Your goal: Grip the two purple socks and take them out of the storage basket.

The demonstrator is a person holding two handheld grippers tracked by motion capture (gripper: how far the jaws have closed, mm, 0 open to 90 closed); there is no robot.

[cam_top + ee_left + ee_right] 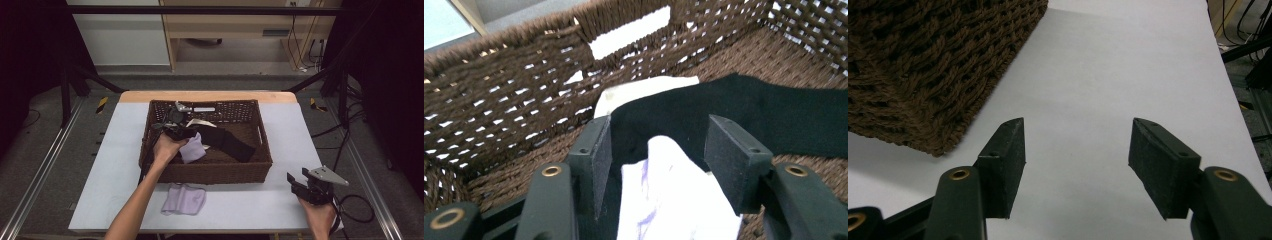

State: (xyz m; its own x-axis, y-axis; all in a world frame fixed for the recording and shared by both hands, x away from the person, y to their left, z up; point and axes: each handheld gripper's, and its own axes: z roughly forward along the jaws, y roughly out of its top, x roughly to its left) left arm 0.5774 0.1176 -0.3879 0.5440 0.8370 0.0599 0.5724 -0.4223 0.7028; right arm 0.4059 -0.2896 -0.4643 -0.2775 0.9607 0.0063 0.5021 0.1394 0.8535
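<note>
Left gripper view, frame centre: left gripper wide, straddling lilac sock in basket; soft, light, pinch bunched fold. Right gripper wide, empty.

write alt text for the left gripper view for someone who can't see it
The left gripper has its two black jaws open inside a brown wicker basket, with a pale lilac cloth lying between them, not pinched. Behind it a black cloth stretches across the basket floor, over a white cloth by the wall.
</note>
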